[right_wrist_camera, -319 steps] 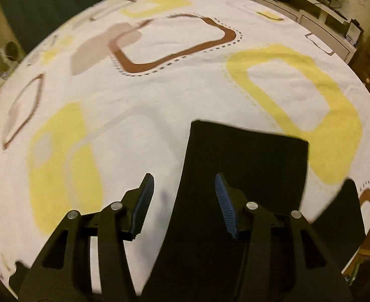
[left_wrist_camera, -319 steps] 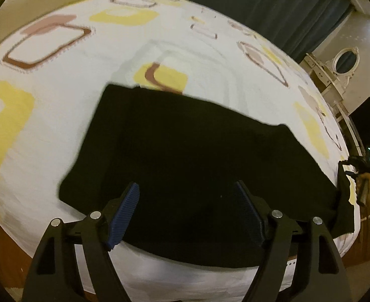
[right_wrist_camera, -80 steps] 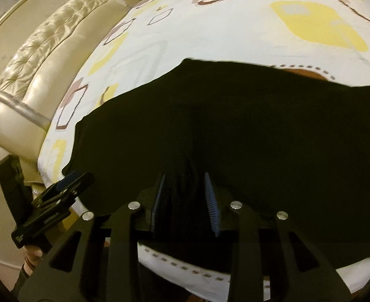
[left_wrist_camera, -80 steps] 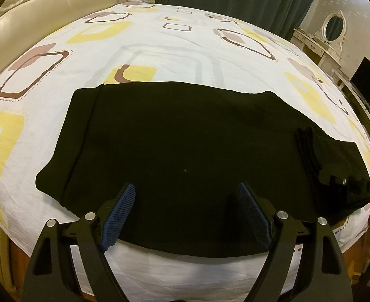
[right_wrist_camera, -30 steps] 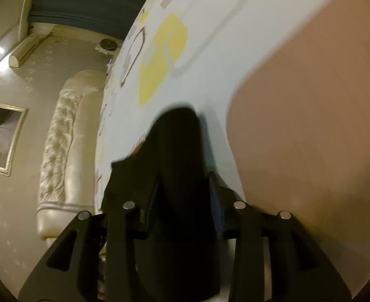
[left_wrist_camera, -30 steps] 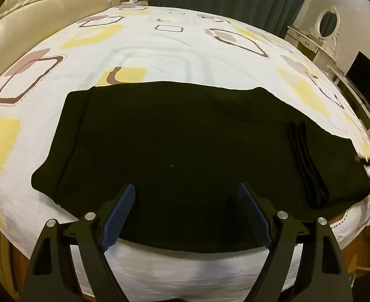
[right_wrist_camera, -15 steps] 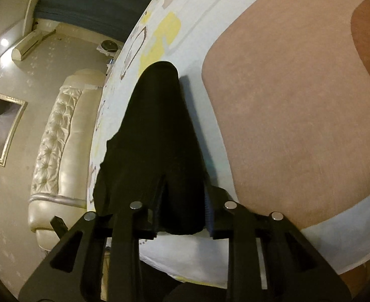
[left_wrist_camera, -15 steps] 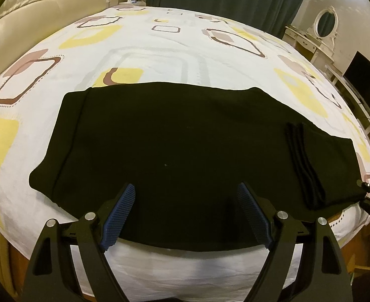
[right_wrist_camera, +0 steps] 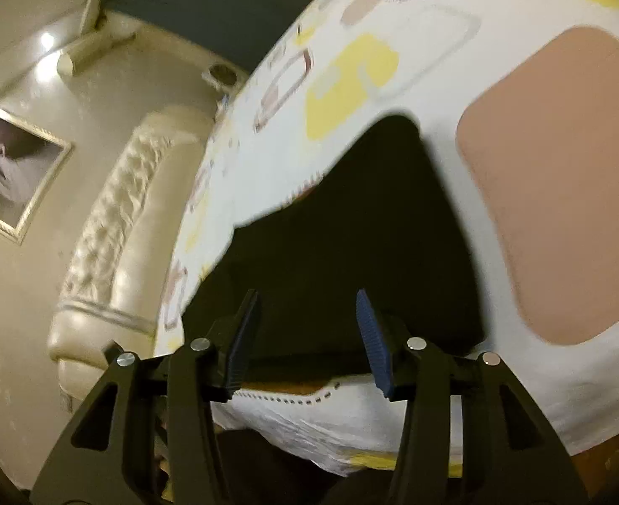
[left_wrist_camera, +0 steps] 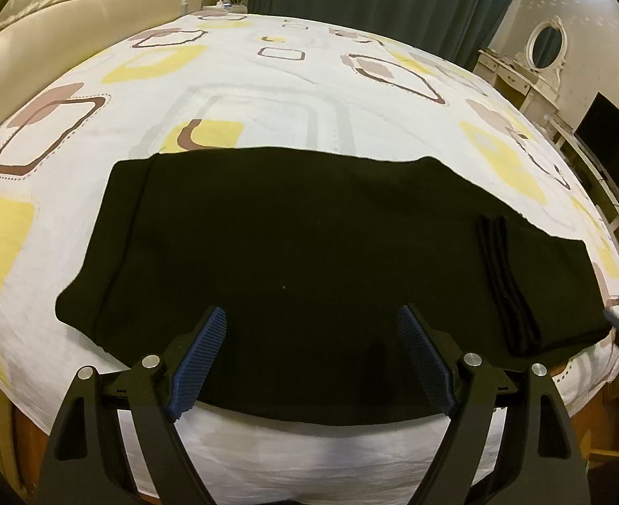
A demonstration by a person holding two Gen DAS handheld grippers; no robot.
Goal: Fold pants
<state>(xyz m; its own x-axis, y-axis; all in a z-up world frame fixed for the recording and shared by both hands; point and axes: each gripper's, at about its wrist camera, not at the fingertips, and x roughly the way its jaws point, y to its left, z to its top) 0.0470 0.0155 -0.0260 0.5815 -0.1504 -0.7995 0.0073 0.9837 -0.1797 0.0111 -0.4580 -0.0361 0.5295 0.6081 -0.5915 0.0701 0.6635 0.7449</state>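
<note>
I hold my left gripper with its two blue ribbed pads wide apart and nothing between them. It hangs over the near edge of the black fabric pants, which lie flat across the white bed sheet with yellow and brown square shapes. On the right side of the pants, a narrow band of folded layers crosses the cloth from the far edge to the near edge, close to the right end (there the cloth looks thicker).

My right gripper is also released: its pads stand apart with nothing between them. It looks along the pants from their end, near the edge of the bed. This view is blurred, so I cannot tell if the pads touch the cloth.

Behind the bed I see a cream tufted leather headboard and dark teal curtains.
</note>
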